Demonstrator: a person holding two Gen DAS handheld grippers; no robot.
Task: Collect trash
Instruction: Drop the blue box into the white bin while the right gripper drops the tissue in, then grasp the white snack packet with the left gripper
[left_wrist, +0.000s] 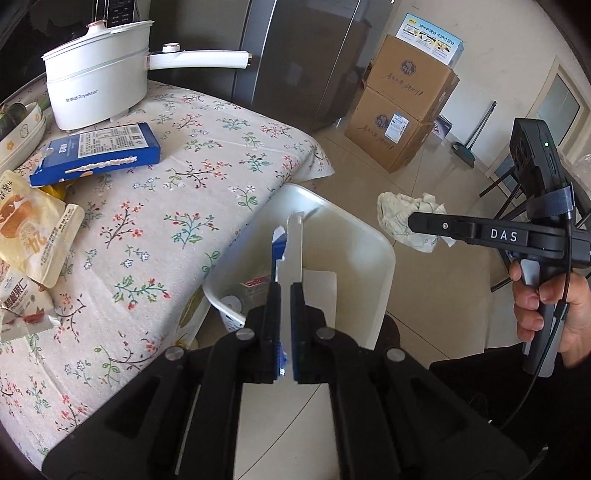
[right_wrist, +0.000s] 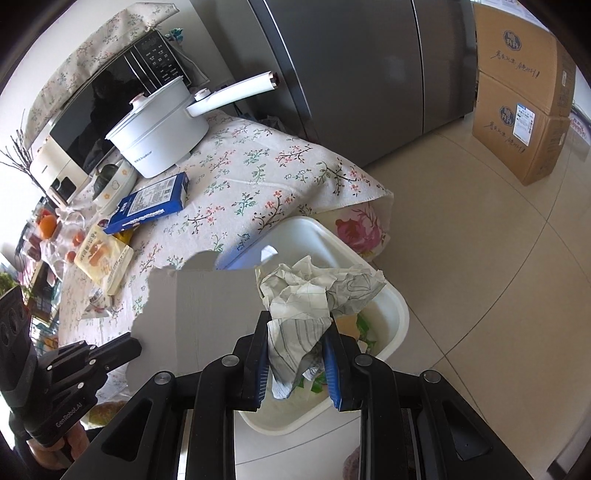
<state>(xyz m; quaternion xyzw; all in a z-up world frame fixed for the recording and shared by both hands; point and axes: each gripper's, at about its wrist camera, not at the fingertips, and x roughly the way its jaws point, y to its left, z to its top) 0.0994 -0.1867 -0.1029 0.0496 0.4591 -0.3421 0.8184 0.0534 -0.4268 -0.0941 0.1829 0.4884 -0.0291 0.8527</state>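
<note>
A white bin (left_wrist: 384, 258) stands on the floor against the table's edge, with some trash in it. My left gripper (left_wrist: 284, 286) is shut on a torn flat piece of cardboard (left_wrist: 295, 251), grey on one face and blue on the other, which stands upright over the bin's mouth. In the right wrist view that cardboard (right_wrist: 207, 314) hides part of the bin (right_wrist: 402, 314), and the left gripper (right_wrist: 138, 345) grips its lower left edge. My right gripper (right_wrist: 297, 317) is shut on a crumpled white paper (right_wrist: 306, 291), held over the bin. From the left wrist view, the right gripper (left_wrist: 410, 221) and its paper (left_wrist: 395, 214) hang beyond the bin's right rim.
The table's floral cloth (left_wrist: 207, 177) carries a blue carton (left_wrist: 99, 153), snack packets (left_wrist: 33, 236), a white electric pot (left_wrist: 96, 85) and bowls (left_wrist: 18, 129). A grey fridge (left_wrist: 295, 55) and stacked cardboard boxes (left_wrist: 399, 122) stand behind. A person's hand (left_wrist: 554, 314) holds the right gripper's handle.
</note>
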